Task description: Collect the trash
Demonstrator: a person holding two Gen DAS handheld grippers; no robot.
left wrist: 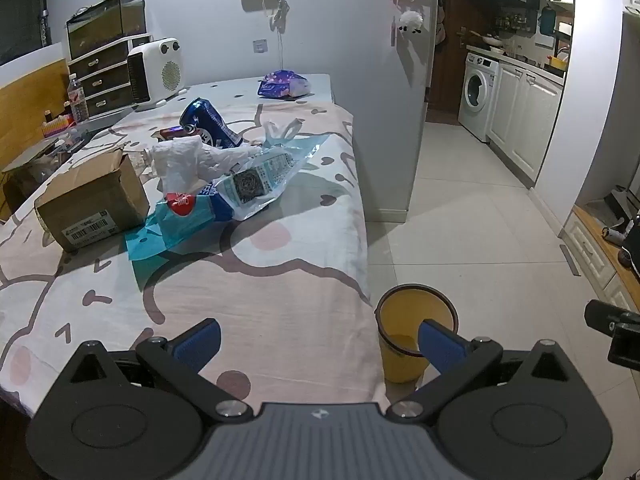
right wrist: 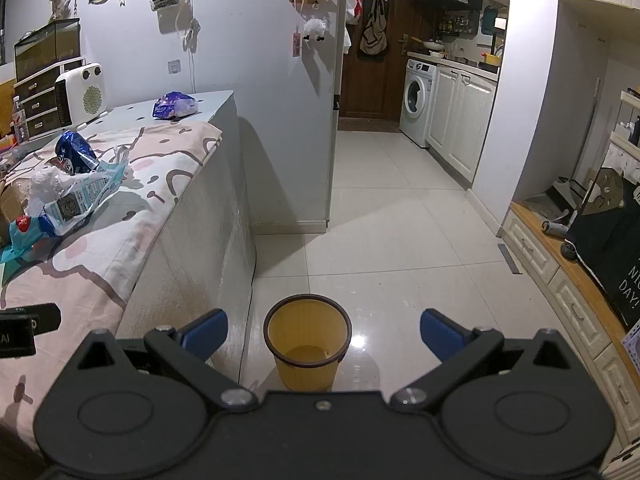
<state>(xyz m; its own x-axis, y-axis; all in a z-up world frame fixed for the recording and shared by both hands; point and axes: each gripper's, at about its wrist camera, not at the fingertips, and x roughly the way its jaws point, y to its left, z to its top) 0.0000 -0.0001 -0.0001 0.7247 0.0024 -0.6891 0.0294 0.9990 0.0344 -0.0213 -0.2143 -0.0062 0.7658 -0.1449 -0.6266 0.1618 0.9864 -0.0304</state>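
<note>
Left gripper [left wrist: 320, 344]: blue-padded fingers [left wrist: 198, 344] spread wide, nothing between them, poised above the near end of a table draped in a pink and white patterned cloth [left wrist: 260, 300]. Its right-hand finger overlaps the rim of a yellow waste bin [left wrist: 400, 360], which stands on the tiled floor just beside the table's edge. Beyond the left fingertip, well ahead on the cloth, lies the trash in a loose cluster — a teal and blue wrapper [left wrist: 180, 220] nearest, a clear printed plastic bag [left wrist: 256, 180] overlapping it, crumpled white tissue [left wrist: 188, 160] on top, and a blue can [left wrist: 210, 122] tipped on its side behind. A cardboard box [left wrist: 92, 200] sits just left of the wrapper. Farther out, at the table's far end, a purple packet [left wrist: 284, 84] and a white heater [left wrist: 156, 72]. Right gripper [right wrist: 324, 336]: fingers [right wrist: 442, 334] likewise spread wide and empty, held over the floor. The same bin [right wrist: 307, 344] stands directly ahead, centred between the two fingertips, its inside showing no contents. To the left of the left finger rises the table's side; the trash cluster lies well off to the upper left. Far ahead — a washing machine [right wrist: 418, 100] in the kitchen.
</note>
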